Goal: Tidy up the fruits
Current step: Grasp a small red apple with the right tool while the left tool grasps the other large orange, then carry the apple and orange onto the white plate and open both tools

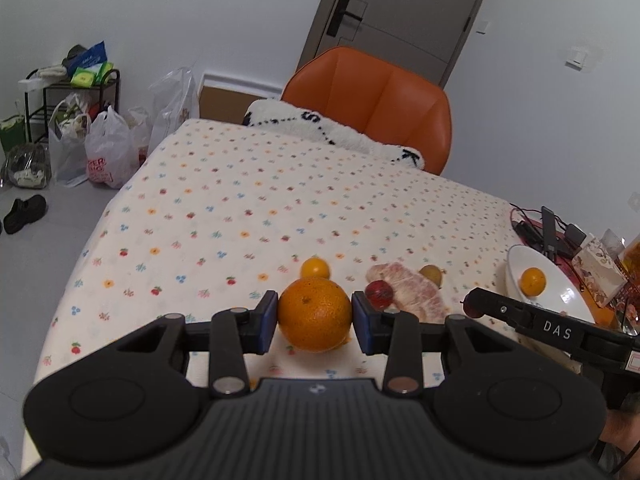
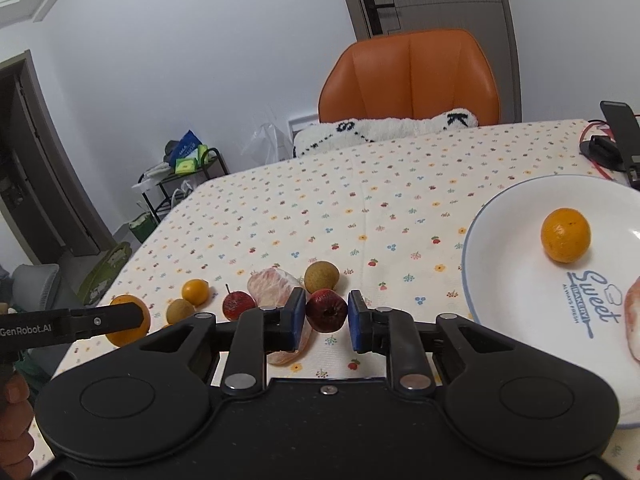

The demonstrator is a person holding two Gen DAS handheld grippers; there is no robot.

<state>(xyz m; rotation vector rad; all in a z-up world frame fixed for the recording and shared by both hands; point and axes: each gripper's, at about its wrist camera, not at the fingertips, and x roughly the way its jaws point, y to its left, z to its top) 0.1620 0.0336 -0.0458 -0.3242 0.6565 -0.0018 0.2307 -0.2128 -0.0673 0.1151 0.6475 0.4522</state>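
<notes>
I have the left tool (image 1: 315,316) closed around the large orange (image 1: 315,314), both blue pads pressed to its sides, the fruit low over the worktop (image 1: 224,200); whether it rests on the cloth or just clears it I cannot tell. My right tool (image 2: 327,314) brackets a small dark red fruit (image 2: 327,310): the left pad touches it, but a sliver of gap shows at the right pad, so I read this one as not yet clamped.

By my reckoning the job is early. The white plate (image 2: 520,300), printed "Sweet", holds only a small orange (image 2: 566,240) and what looks like a peeled pomelo segment at the frame's right edge. Left on the cloth are a large peeled pomelo piece (image 2: 274,288), two brownish round fruits, possibly longans (image 2: 322,277) (image 2: 180,311), a small yellow-orange citrus (image 2: 195,291) and a second red fruit with a stem (image 2: 238,305). All lie in a loose row well left of the plate.

The worktop wears a cream cloth dotted with little fruit and flower prints, soft enough that round fruit should sit without rolling. An orange chair (image 1: 368,100) with a fluffy white cushion (image 1: 336,136) stands at the far side, a grey door (image 1: 400,12) behind it. Plastic bags (image 1: 108,148) and a black rack (image 1: 72,96) crowd the floor by the wall, and cables and a stand lie near the plate.
</notes>
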